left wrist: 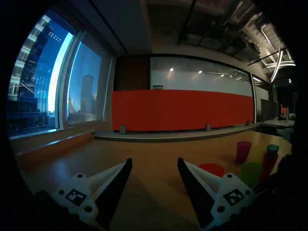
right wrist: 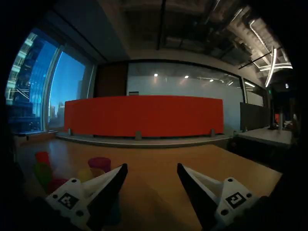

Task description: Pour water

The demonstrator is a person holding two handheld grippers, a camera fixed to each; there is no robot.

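Left gripper view: finds the left gripper (left wrist: 154, 161) with both fingers spread wide and nothing between them, aimed across the wooden table (left wrist: 146, 152) toward the red partition (left wrist: 181, 109). Places the cups on the table on the near side of that partition, below its right end: a purple cup (left wrist: 243, 151) standing, a teal cup (left wrist: 272, 148) farther right, a dark red cup (left wrist: 268, 163) just beneath the teal one, a green cup (left wrist: 251, 173), and a red cup (left wrist: 211, 168) partly hidden behind the gripper's right finger. Cannot tell whether any cup holds water.

Right gripper view: finds the right gripper (right wrist: 151, 166) likewise spread apart, gripping nothing, pointed at the middle of the red partition. Places the cups in front of the partition's left end: the purple cup and a yellow cup (right wrist: 85, 174) just behind the gripper's left finger, the red and green cups farther left, dim in shadow.
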